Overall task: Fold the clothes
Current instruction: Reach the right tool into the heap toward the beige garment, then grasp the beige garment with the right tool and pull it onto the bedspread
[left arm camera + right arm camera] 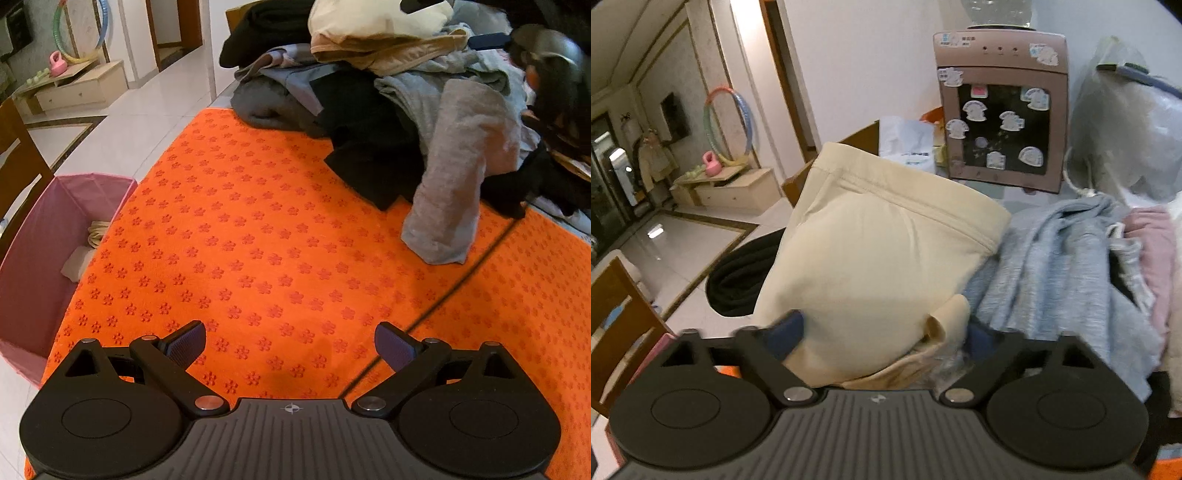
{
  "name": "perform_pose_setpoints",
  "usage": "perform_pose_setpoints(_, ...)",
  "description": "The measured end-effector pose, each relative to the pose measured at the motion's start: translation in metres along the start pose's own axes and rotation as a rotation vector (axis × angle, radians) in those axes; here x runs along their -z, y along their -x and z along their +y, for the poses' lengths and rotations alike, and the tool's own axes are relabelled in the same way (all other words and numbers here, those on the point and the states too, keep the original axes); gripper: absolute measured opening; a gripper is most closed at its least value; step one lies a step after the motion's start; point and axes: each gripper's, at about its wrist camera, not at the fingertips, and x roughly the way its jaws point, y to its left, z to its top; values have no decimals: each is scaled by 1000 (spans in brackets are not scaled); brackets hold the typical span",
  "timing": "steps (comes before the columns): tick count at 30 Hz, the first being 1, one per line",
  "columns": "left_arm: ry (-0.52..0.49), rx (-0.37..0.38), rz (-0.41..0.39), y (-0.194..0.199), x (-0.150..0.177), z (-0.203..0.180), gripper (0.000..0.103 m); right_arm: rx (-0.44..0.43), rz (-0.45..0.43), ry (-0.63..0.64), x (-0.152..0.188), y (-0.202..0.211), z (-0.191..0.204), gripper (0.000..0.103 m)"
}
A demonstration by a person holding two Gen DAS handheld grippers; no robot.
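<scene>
Left wrist view
Left claw (290, 345): fingers spread wide, nothing between them, hovering over the mat; the finger pads (186, 345) are dark blue and ribbed.
Mat (258, 236): orange, towel-like nap with embossed flower shapes in rows, spread on the counter.
Clothes pile (388, 92): heaped at the mat's far edge; soft knits in black, grey and tan, topped by the cream garment (373, 18).
Grey sleeve (450, 184): fleecy, hanging from the pile onto the mat.
Pink bin (55, 240): fabric-walled, boxy, just beside the mat's left edge, with pale folded items inside.

Right wrist view
Right claw (886, 332): fingers parted on either side of the cream garment (879, 258), not pinched closed.
Cream garment: smooth cotton with a stitched hem, bulging on top of the pile.
Blue-grey knit (1052, 258): heathered, crumpled to the right.
Water dispenser (1001, 110): pinkish-brown box with cartoon stickers; writing unreadable.
</scene>
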Motion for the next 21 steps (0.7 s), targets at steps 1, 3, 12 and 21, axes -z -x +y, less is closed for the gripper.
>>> perform_pose_setpoints(1,4,-2,-2,0,0,2,98,-23,-5,-29,1,4,-4,29)
perform_pose_setpoints(3,17,-5,-4,-1,1,6,98,-60,-28,-67,4,15,-9,29)
perform_pose_setpoints(12,49,-12,-36,7,4,19,98,-99,-88,-2,47,120,1,28)
perform_pose_setpoints(21,38,1,-92,27,11,21,98,-141,-35,-45,123,235,-9,28)
